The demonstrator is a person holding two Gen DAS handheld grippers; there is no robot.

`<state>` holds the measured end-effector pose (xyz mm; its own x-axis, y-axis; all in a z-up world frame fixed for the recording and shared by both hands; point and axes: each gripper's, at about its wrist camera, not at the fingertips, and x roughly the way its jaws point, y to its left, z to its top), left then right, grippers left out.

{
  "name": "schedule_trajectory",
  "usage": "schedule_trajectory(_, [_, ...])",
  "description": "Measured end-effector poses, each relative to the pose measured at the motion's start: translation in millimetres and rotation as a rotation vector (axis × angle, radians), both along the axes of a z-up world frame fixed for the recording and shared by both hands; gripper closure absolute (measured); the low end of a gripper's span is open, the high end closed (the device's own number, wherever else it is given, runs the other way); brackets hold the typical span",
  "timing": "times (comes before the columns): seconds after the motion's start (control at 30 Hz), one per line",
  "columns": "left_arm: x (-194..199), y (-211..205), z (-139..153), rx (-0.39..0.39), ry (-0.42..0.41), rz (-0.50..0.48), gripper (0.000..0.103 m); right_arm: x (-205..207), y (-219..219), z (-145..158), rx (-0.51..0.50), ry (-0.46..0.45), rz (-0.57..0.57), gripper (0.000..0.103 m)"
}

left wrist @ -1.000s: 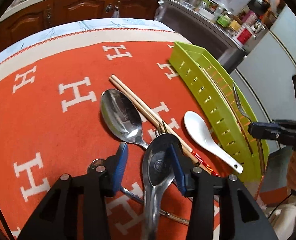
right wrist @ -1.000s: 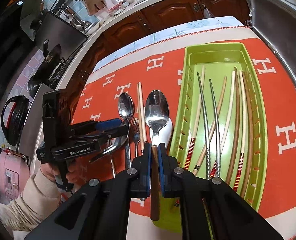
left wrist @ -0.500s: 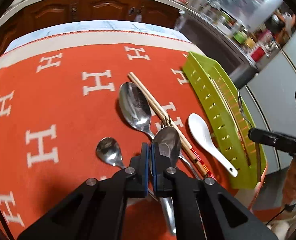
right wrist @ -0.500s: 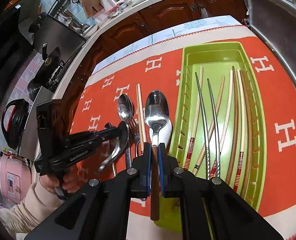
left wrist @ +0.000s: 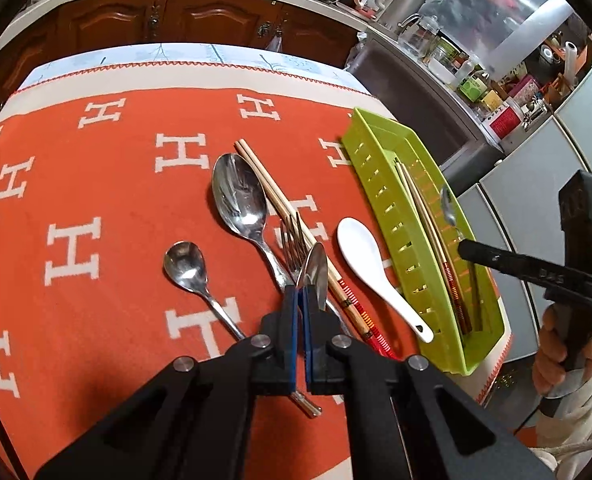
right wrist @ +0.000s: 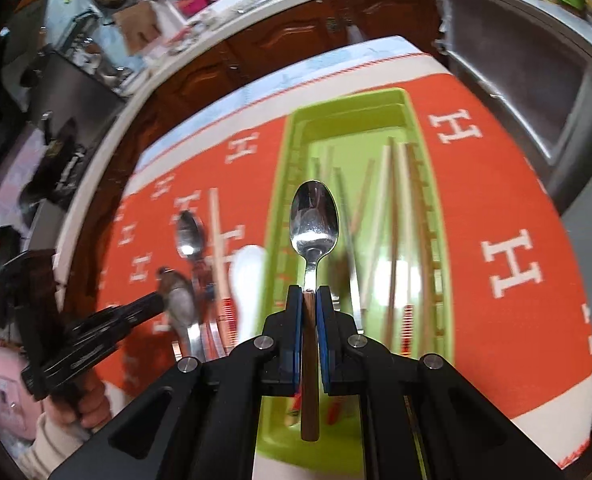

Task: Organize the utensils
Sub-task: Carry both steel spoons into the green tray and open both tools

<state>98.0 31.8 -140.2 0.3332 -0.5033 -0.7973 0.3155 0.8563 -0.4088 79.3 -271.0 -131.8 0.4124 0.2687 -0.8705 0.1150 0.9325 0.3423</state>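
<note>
My left gripper [left wrist: 300, 300] is shut on a steel spoon [left wrist: 314, 276] and holds it above the orange cloth. Below it lie a large steel spoon [left wrist: 237, 204], a small spoon [left wrist: 185, 266], a fork [left wrist: 291, 240], a pair of chopsticks [left wrist: 296, 236] and a white ceramic spoon [left wrist: 372, 268]. My right gripper [right wrist: 309, 300] is shut on a wooden-handled spoon [right wrist: 314, 220] and holds it over the green tray [right wrist: 432, 240], which holds several chopsticks. The tray [left wrist: 380, 184] also shows at the right in the left wrist view.
The orange cloth with white H marks [left wrist: 95, 200] covers the table. Dark wooden cabinets [left wrist: 175, 16] stand behind it. A steel sink [right wrist: 536, 80] and a cluttered counter [left wrist: 476, 76] lie beyond the tray.
My left gripper shut on the steel spoon and lifted it off the cloth. My right gripper carried the wooden-handled spoon rightward, from beside the tray to over it.
</note>
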Motion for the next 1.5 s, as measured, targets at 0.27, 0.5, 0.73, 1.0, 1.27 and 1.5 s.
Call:
schedule_trajectory(0.27, [-9, 4, 13, -0.026, -0.040, 0.002, 0.103, 0, 1, -5, -0.009, 0.002, -0.002, 0.089])
schedule_trajectory(0.5, [-15, 3, 35, -0.073, -0.072, -0.018, 0.103, -3, 13, 17, 0.043, -0.058, 0.042, 0.088])
schedule_trajectory(0.73, [-16, -27, 72, -0.110, -0.134, -0.081, 0.103, -9, 4, 27, 0.063, -0.074, 0.015, 0.088])
schedule_trajectory(1.0, [0, -92, 68, -0.061, -0.122, -0.183, 0.103, -24, -24, 30, 0.086, -0.098, -0.046, 0.088])
schedule_trajectory(1.27, [4, -134, 41, 0.052, -0.101, -0.249, 0.102, -39, -49, 21, 0.108, -0.086, -0.098, 0.088])
schedule_trajectory(1.5, [-3, -113, 48, 0.050, -0.085, -0.198, 0.096, -39, -49, 15, 0.122, -0.083, -0.088, 0.088])
